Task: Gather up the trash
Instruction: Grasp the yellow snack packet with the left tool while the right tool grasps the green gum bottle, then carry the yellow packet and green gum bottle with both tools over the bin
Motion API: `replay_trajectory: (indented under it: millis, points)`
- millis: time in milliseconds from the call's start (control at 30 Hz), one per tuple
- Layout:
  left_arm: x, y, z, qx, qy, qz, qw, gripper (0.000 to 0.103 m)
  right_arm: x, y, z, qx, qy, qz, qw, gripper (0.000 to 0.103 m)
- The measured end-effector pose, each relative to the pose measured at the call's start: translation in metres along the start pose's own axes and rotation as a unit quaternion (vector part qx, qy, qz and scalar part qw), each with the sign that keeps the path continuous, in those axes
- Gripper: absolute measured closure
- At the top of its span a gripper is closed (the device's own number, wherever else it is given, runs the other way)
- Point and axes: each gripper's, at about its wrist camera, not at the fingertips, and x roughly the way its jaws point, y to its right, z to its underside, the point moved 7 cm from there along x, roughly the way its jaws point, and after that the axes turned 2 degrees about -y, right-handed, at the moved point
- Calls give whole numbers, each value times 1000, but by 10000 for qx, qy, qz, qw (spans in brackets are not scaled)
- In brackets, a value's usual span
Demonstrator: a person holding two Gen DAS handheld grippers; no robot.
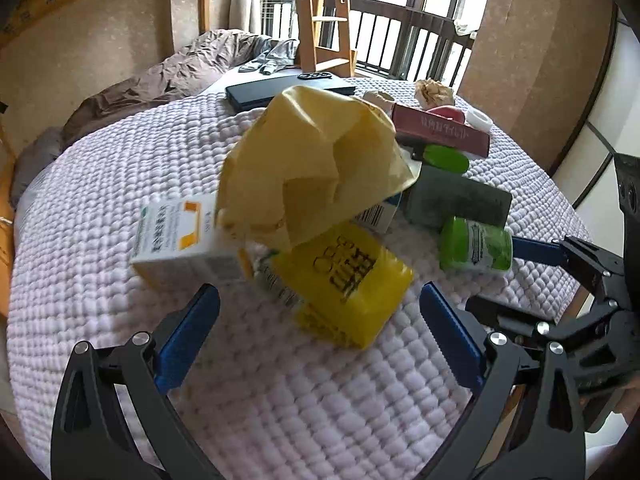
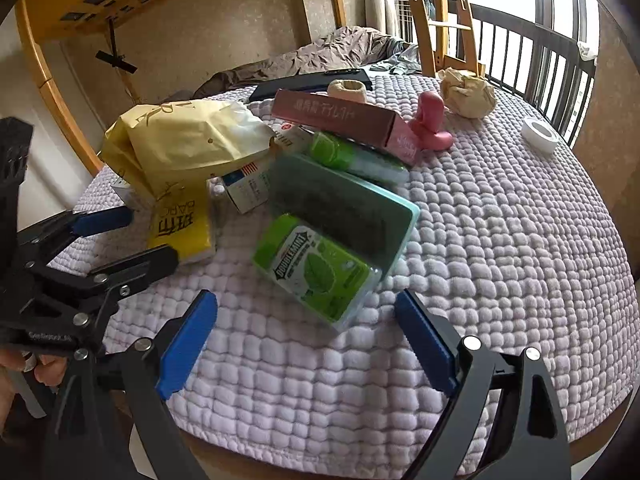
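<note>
Both tongs apart, nothing between them. Right tongs (image 2: 306, 338) frame the green gum bottle (image 2: 316, 266), lower centre on the quilted tabletop (image 2: 500, 240). Left tongs (image 1: 320, 328) face the yellow packet (image 1: 348, 280). Suggest straddling the bottle's narrow sides before closing.

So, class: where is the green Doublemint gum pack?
In the right wrist view, the gum pack lies centre, leaning on the dark green case, just ahead of the right claw.

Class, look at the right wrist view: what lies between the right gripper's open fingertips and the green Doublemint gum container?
Only bare quilted cover. In the right wrist view the right gripper is open, and nothing lies between it and the gum container just ahead.
</note>
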Motion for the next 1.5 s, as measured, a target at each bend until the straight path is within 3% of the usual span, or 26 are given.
replay_trajectory:
  millis: [267, 400, 700, 867, 1167, 1500]
  points:
    - [19, 8, -5, 283, -100, -122, 9995, 3, 7, -3, -5, -187, 52, 102, 9998, 14]
    - [18, 8, -10, 361, -126, -48, 9993, 15, 11, -6, -9, -210, 79, 196, 9996, 14]
    - [4, -5, -3, 320, -142, -134, 9993, 16, 24, -7, -21, -21, 142, 489, 9987, 15]
    - [3, -8, 4, 220, -133, -134, 9996, 16, 33, -8, -27, -176, 208, 826, 9962, 32]
    - [-3, -6, 8, 45, -59, -77, 9999, 16, 23, -1, -25, -156, 265, 605, 9977, 33]
    - [-16, 3, 23, -214, -83, -5, 9997, 17, -1, 10, -15, 56, 198, 76, 9998, 33]
